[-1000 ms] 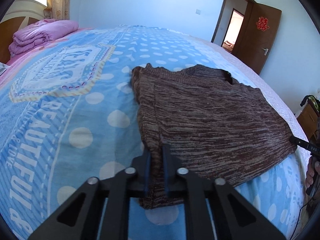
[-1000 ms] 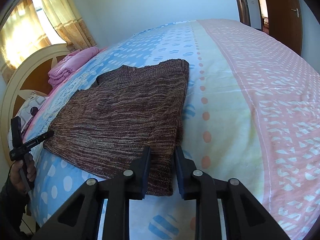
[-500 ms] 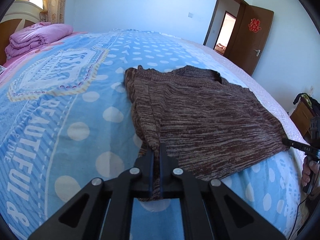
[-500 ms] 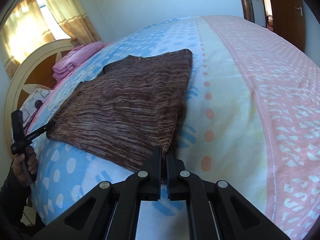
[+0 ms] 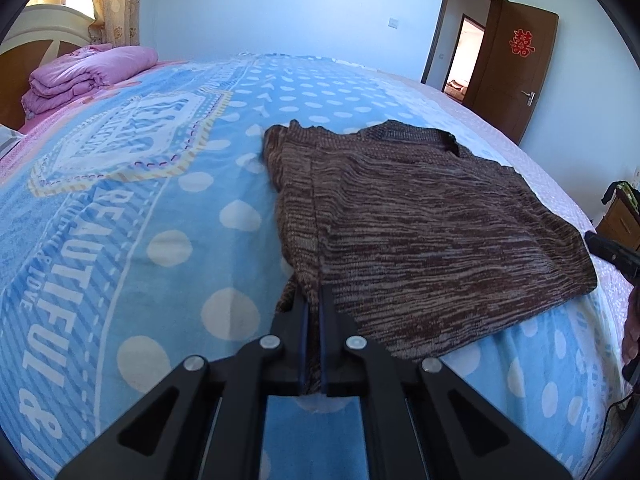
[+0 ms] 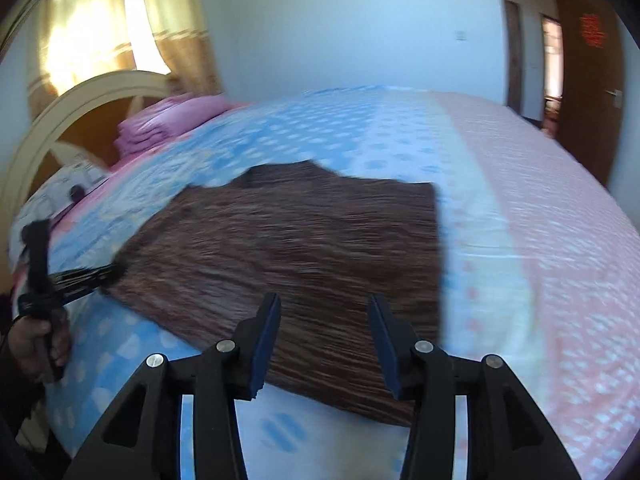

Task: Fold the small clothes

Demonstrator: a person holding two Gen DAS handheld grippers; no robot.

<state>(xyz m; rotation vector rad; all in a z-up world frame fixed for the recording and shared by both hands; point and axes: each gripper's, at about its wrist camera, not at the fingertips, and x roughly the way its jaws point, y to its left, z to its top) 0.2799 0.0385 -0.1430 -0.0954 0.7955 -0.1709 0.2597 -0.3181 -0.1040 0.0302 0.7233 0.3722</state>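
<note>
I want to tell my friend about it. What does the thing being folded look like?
Look at the big bed with the blue dotted cover. Near its front edge a brown knitted sweater lies flat, and the left gripper pinches one corner. It is the only dark, streaky brown thing there; the folded blanket by the headboard is pink.

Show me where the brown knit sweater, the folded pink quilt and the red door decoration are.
brown knit sweater (image 5: 432, 232), left wrist view, middle of its body.
folded pink quilt (image 5: 88, 76), left wrist view, top fold.
red door decoration (image 5: 523, 43), left wrist view, centre of the paper cutout.
</note>
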